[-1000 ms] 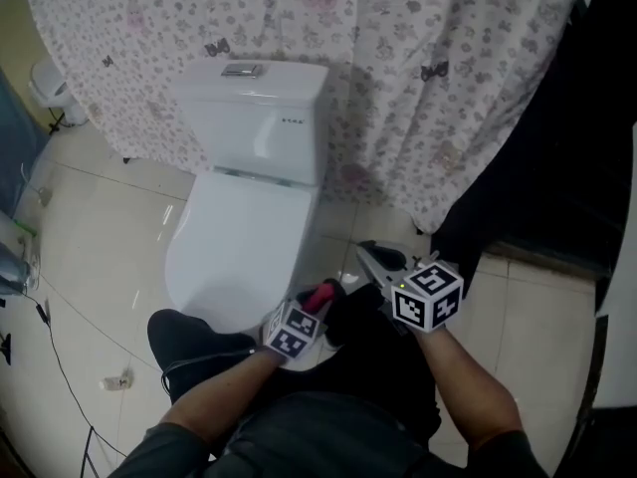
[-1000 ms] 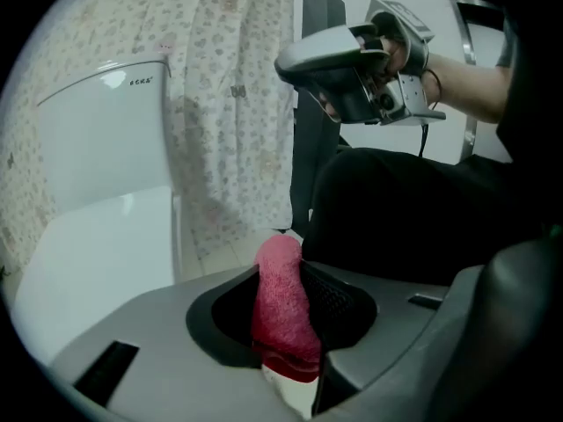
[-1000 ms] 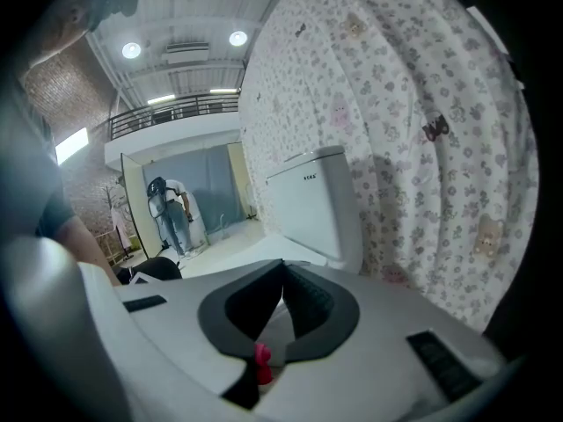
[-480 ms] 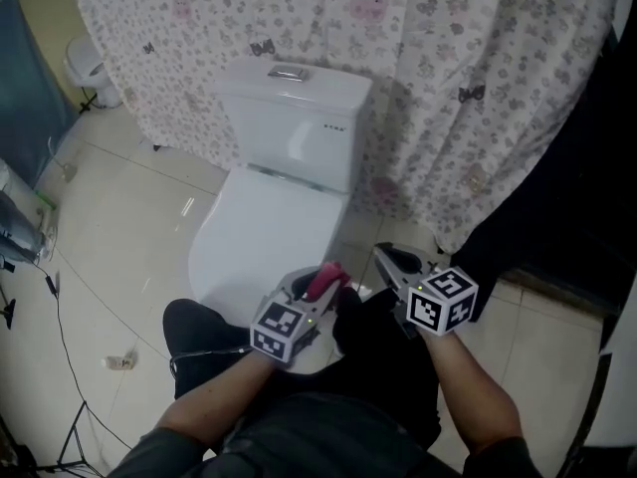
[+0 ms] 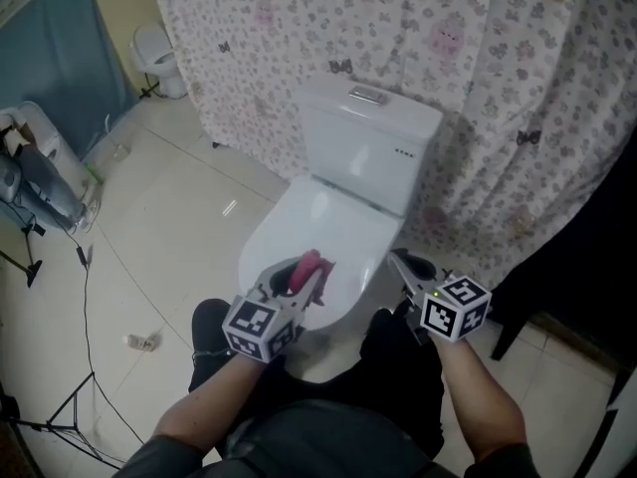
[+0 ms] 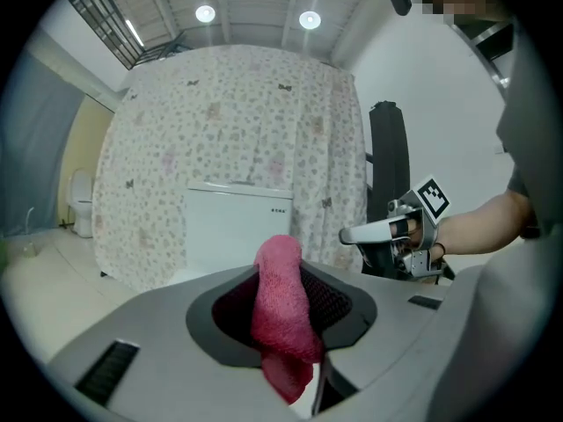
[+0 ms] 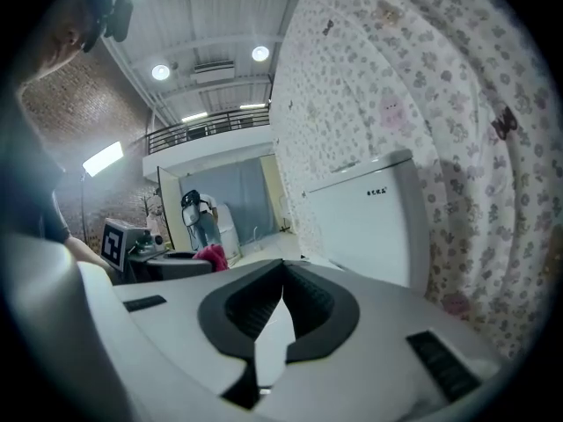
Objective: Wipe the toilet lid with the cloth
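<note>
Gripping the pink cloth (image 5: 308,267) between clenched jaws, the left tool (image 5: 304,279) points forward over the front of the closed toilet lid (image 5: 299,229). Whether the cloth touches the lid cannot be told. The right tool (image 5: 406,267) is held near the lid's right side, jaws closed on nothing. Both forearms reach forward. A flowered curtain (image 5: 488,58) hangs behind the tank (image 5: 363,152). Count: two tools, one cloth, one lid.

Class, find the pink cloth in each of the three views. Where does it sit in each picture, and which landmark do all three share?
Head view: the cloth is low centre, gripped by the left gripper.
Left gripper view: the cloth is bottom centre, between the jaws.
Right gripper view: the cloth is small, left of centre.
Shared landmark: the white toilet tank.
</note>
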### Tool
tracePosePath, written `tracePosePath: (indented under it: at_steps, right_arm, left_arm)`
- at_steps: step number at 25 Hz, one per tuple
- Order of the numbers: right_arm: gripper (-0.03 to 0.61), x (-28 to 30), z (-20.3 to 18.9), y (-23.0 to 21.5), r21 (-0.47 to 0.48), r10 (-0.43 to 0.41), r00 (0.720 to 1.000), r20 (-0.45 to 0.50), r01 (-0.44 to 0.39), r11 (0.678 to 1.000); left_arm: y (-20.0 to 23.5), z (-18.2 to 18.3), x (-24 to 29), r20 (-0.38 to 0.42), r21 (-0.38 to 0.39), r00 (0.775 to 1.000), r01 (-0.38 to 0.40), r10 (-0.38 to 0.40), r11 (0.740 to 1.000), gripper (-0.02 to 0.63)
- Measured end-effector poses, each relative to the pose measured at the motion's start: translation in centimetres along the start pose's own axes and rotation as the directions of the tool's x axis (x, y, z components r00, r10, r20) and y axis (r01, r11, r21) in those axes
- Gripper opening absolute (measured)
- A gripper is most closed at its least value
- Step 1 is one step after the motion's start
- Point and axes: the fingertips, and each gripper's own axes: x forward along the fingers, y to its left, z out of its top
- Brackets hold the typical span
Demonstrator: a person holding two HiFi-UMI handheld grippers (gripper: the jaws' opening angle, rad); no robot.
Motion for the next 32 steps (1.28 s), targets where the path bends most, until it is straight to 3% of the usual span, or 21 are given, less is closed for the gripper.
tracePosePath:
  at_steps: [6, 14, 20, 24, 32]
  right_arm:
    - [0.002, 1.9, 1.3, 2.3, -0.039, 0.068, 0.997, 0.03, -0.067, 0.997]
    - [0.002, 3.8, 2.4, 5.0, -0.111, 0.13, 0.99, 0.06, -0.123, 0.986]
    - [0.002, 3.8, 3.7, 5.1, -0.094, 0.122, 0.987, 0.105, -0.113, 0.989]
    - [0.0, 3.6, 4.5, 5.3, -0.138, 0.118, 0.986, 0.116, -0.101, 0.985]
    - [0.0, 3.3, 5.6, 6.0, -0.162, 0.136, 0.982, 0.133, -0.114, 0.98]
  left_arm:
    - [4.9, 2.6, -3.3, 0.075, -0.002, 0.99, -0.123, 0.123, 0.992, 0.121]
    - [9.3, 4.8, -7.9, 0.139, 0.003, 0.97, -0.199, 0.197, 0.98, 0.121]
    - [10.6, 6.5, -10.0, 0.172, 0.016, 0.962, -0.219, 0.213, 0.976, 0.121]
    - [11.6, 7.7, -10.9, 0.221, 0.038, 0.949, -0.239, 0.225, 0.97, 0.121]
    - [12.4, 8.4, -12.4, 0.206, 0.077, 0.947, -0.265, 0.244, 0.961, 0.121]
